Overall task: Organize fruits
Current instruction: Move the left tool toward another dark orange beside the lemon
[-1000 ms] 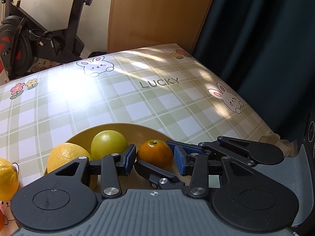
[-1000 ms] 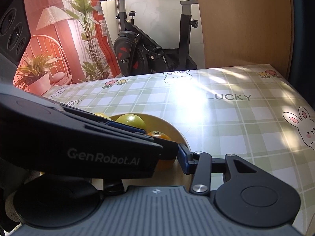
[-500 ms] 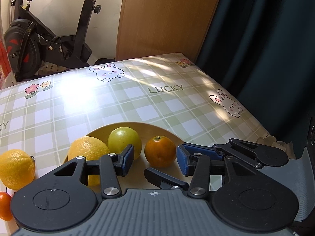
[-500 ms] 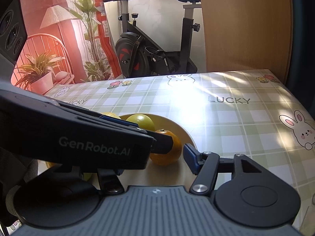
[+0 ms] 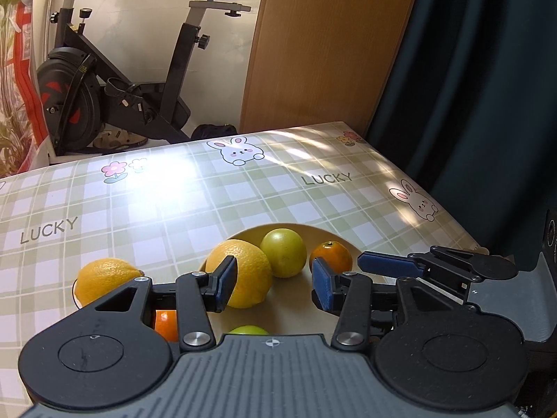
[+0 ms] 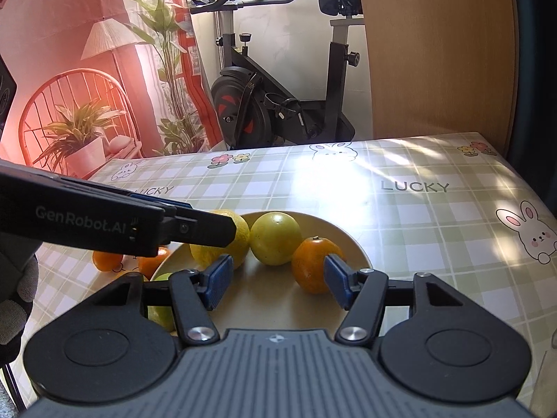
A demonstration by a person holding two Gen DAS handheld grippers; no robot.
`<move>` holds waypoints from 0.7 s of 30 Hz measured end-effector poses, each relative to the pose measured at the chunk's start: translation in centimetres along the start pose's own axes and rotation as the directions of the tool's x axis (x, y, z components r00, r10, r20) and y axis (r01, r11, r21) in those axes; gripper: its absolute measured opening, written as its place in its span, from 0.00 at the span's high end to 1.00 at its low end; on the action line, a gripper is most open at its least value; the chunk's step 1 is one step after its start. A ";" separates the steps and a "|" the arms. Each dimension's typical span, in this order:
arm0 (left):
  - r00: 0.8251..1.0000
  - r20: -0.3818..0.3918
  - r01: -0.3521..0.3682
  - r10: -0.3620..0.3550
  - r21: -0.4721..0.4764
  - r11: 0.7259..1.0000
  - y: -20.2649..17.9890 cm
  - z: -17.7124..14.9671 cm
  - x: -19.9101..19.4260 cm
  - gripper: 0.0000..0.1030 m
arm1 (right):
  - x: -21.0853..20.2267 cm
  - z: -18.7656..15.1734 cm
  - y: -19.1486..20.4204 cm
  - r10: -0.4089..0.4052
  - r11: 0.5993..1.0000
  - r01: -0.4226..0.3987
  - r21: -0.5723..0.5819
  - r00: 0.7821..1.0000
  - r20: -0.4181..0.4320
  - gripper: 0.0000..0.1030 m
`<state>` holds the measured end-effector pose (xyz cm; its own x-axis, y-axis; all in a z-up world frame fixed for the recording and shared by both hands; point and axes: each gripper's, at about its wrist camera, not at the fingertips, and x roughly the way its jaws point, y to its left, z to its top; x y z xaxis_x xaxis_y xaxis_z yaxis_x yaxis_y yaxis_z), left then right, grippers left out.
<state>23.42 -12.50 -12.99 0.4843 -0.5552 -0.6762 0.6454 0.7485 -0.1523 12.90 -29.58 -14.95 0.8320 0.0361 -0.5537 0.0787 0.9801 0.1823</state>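
A cream plate (image 5: 343, 240) (image 6: 351, 240) on the checked tablecloth holds a big yellow citrus (image 5: 243, 271) (image 6: 240, 233), a green fruit (image 5: 283, 252) (image 6: 275, 238) and a small orange (image 5: 330, 254) (image 6: 308, 268). My left gripper (image 5: 275, 285) hovers open over the plate's near side, with nothing between its pads. My right gripper (image 6: 278, 282) is open too, and its right pad stands just in front of the small orange. Each gripper shows in the other's view: the right gripper (image 5: 386, 264) at the plate's right, the left gripper (image 6: 195, 230) reaching in from the left.
Beside the plate on the table lie another yellow citrus (image 5: 104, 278) and two small oranges (image 6: 108, 261) (image 6: 149, 264). A green fruit (image 6: 160, 310) peeks out below the fingers. An exercise bike (image 6: 271, 104), a wooden panel and a dark curtain stand beyond the table's edges.
Both grippers have drawn back and risen from the plate, and their jaws have widened. The small orange that sat between the pads now rests free in the plate.
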 end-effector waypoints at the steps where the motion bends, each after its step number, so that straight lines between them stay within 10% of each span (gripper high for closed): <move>1: 1.000 0.004 -0.004 0.004 -0.002 1.000 0.3 -0.1 -0.3 0.52 | -0.1 0.1 0.3 0.002 1.000 -0.002 -0.005 1.000 0.004 0.40; 21: 0.995 0.058 -0.082 0.087 -0.086 0.993 6.8 -2.0 -5.2 0.52 | 0.7 0.9 7.5 0.066 0.991 -0.064 -0.118 0.998 0.009 0.40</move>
<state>24.07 -3.77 -11.95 0.5721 -0.5083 -0.6436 0.5505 0.8197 -0.1580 14.59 -22.34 -13.19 0.8401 0.0987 -0.5334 -0.0403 0.9920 0.1200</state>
